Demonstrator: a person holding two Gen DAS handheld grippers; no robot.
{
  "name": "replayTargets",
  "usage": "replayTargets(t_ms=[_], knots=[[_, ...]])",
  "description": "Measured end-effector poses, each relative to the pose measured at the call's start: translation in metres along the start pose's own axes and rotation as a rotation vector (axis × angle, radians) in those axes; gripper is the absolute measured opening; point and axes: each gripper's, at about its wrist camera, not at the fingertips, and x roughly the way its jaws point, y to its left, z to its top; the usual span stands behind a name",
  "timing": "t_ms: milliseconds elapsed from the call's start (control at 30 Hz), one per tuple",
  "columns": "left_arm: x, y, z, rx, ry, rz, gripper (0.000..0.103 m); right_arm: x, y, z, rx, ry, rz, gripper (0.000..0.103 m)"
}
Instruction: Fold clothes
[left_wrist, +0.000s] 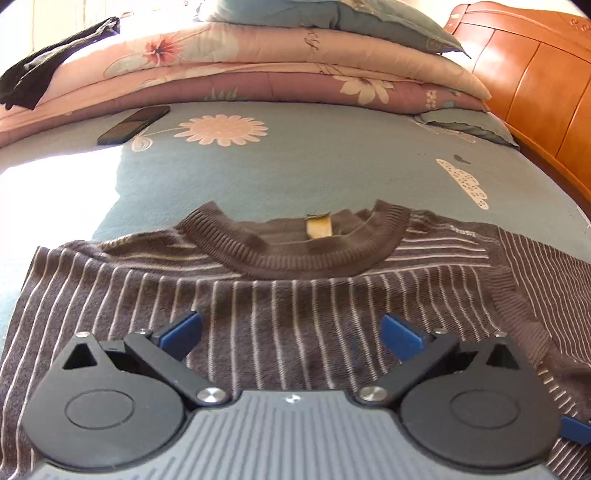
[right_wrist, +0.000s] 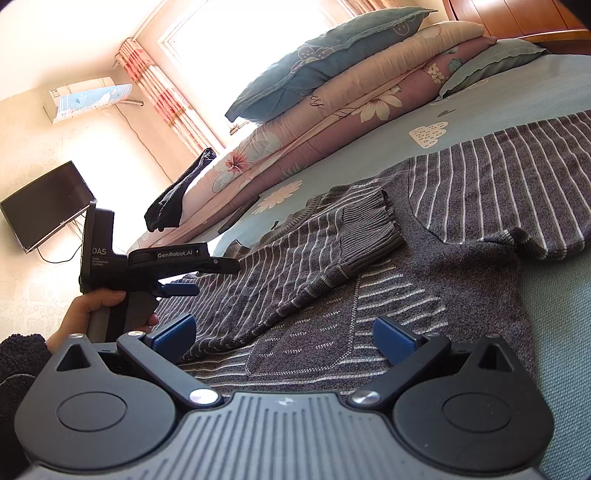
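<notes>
the sweater (left_wrist: 295, 295) lies flat under both grippers, collar (left_wrist: 295, 251) ahead of the wide-open left gripper (left_wrist: 291, 332), one sleeve (right_wrist: 295, 266) folded across between it and the wide-open right gripper (right_wrist: 284, 339).

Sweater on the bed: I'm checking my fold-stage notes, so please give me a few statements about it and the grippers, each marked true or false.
1. The striped sweater lies neck-up with its collar facing the quilts. True.
2. The left gripper is clamped on the collar. False: its jaws stand open above the chest, holding nothing.
3. One sleeve is folded across the sweater's body. True.
4. The right gripper grips the sleeve cuff. False: it is open and empty.
5. A phone lies on the bedspread beyond the sweater. True.
</notes>
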Motion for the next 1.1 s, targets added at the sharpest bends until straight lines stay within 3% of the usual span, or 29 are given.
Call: replayTargets(t_ms=[367, 633, 867, 1100], knots=[[0.038, -0.040, 0.026, 0.051, 0.022, 0.058, 0.103, 0.001, 0.000, 0.000, 0.001, 0.000, 0.000, 0.103], [0.020, -0.052, 0.031, 0.029, 0.024, -0.070, 0.102, 0.002, 0.000, 0.000, 0.000, 0.000, -0.001, 0.103], [0.044, -0.088, 0.027, 0.114, 0.052, -0.054, 0.103, 0.002, 0.000, 0.000, 0.001, 0.000, 0.000, 0.103], [0.027, -0.089, 0.032, 0.090, 0.037, -0.104, 0.102, 0.002, 0.000, 0.000, 0.000, 0.000, -0.001, 0.103]])
